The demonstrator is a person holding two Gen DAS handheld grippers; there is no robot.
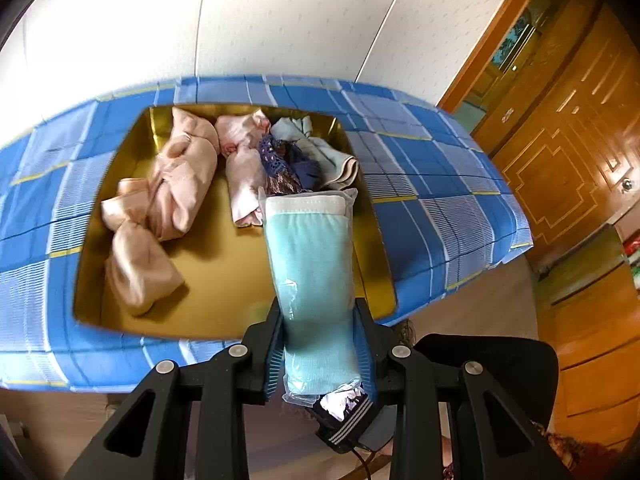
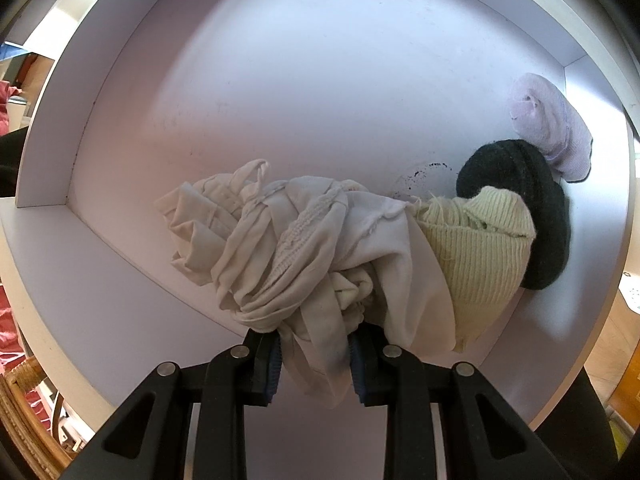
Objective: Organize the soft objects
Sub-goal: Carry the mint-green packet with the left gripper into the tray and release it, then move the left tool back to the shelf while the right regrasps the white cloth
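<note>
L gripper (image 1: 320, 340) is clenched on a teal garment sealed in a clear plastic pack (image 1: 310, 264), fingers (image 1: 273, 354) pinching its lower end so the white-banded top sticks out toward 12 o'clock, over the gold box (image 1: 224, 280). The box sits on a bed w/ a blue plaid sheet (image 1: 440, 168). Inside it: peach knotted bundles (image 1: 160, 208) at 9 o'clock, pink rolled pieces (image 1: 244, 160) near center, a dark navy lace item (image 1: 284, 164) and a pale mint folded cloth (image 1: 320, 152) toward 1 o'clock. The grip low on the pack looks meant to keep the long end free, prob. for laying it into the bare patch of box floor at 6 o'clock. R gripper (image 2: 316, 364) points down into a white drawer (image 2: 280, 80), fingers (image 2: 272, 368) grasping a crumpled cream garment (image 2: 288, 240) that rests on the drawer floor. Touching it at 3 o'clock: a pale yellow ribbed sock roll (image 2: 472, 256), a black sock roll (image 2: 520, 200) behind that, then a lilac sock roll (image 2: 552, 128) in the corner. Socks look grouped to 1 side, so the cream piece seems to be joining that row.
</note>
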